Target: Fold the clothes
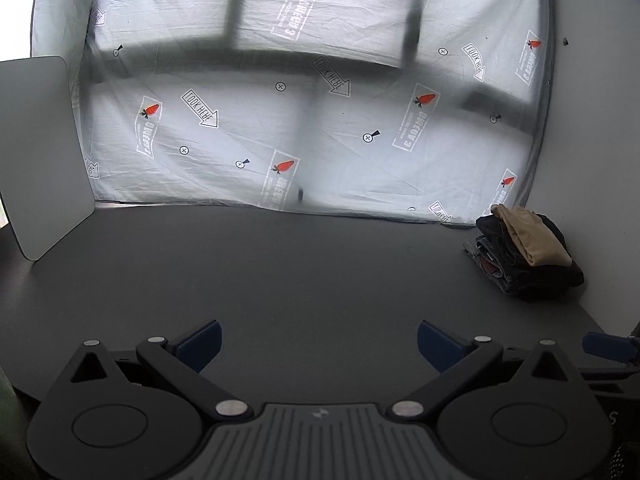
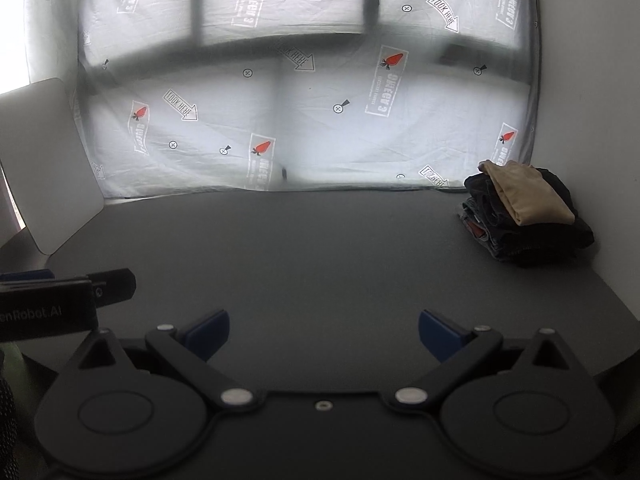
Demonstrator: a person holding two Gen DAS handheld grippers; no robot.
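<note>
Nearest us, our left gripper (image 1: 319, 346) and right gripper (image 2: 324, 336) hover over the dark table (image 1: 280, 272) with fingers spread wide and nothing between them, probably ready for another garment. Well beyond, the folded clothes (image 2: 524, 216) sit stacked in the far right corner, seemingly finished and set aside. Behind hangs a sheet (image 1: 304, 112) printed with carrots and mirrored "LOOK HERE" arrows.

Table (image 1: 280, 272) centre free; clothes stack (image 1: 524, 252) blocks far-right corner, board (image 1: 40, 152) left.
</note>
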